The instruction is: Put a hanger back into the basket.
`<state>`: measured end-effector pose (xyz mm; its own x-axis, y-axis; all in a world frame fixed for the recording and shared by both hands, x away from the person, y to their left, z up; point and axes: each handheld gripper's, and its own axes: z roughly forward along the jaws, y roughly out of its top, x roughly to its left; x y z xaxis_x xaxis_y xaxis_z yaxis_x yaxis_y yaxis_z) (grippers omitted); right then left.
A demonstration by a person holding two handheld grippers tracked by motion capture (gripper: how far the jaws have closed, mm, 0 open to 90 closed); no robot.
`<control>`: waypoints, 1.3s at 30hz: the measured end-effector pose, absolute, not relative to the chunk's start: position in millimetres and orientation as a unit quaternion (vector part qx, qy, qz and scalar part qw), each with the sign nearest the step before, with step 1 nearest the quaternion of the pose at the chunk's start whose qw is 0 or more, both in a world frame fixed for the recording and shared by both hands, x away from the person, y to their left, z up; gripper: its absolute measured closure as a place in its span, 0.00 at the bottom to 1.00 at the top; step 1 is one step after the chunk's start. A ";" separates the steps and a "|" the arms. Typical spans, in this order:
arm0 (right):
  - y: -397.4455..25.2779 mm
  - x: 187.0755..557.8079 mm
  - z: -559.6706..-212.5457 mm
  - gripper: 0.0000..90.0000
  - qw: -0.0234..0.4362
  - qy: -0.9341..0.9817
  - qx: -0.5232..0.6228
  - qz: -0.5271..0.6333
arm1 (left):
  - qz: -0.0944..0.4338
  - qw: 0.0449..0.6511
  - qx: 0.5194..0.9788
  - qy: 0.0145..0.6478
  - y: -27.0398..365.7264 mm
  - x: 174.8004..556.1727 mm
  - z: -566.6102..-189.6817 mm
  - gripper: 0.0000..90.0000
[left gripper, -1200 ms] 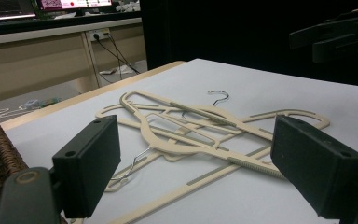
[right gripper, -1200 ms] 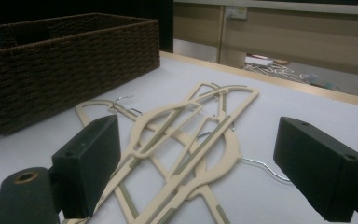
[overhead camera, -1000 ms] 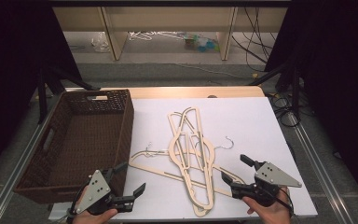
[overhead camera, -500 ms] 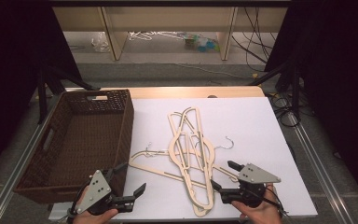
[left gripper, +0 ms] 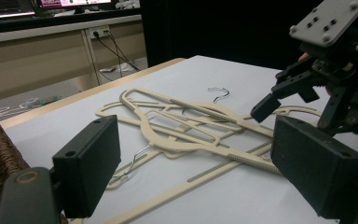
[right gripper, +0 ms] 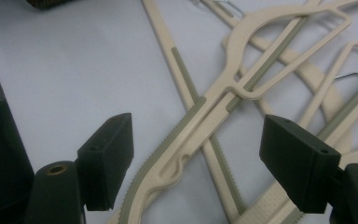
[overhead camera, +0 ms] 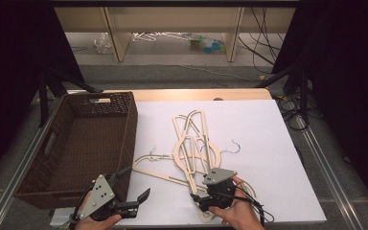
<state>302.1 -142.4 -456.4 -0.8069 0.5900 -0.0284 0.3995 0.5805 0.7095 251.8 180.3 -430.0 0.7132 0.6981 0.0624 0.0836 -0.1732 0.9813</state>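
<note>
Since a moment ago, the right gripper (overhead camera: 197, 200) has slid left and now sits over the pile of hangers (overhead camera: 194, 153) on the white table (overhead camera: 268, 143). Its jaws are wide apart, one on each side of a hanger arm, not touching it. Nearby, the left gripper (overhead camera: 136, 191) is open too, close to the brown basket (overhead camera: 76, 143).
</note>
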 end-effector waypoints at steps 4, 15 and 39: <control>-131.7 309.2 -465.2 0.30 0.121 0.891 0.283 0.333 | 0.263 0.582 0.720 0.272 180.3 251.7 -430.1 0.18; -114.5 321.0 -478.1 0.37 0.099 0.910 0.290 0.278 | 0.262 0.583 0.720 0.271 180.2 251.4 -430.0 0.18; -155.4 339.9 -467.0 0.73 0.029 0.895 0.342 0.286 | 0.260 0.584 0.721 0.268 180.1 250.3 -429.4 0.18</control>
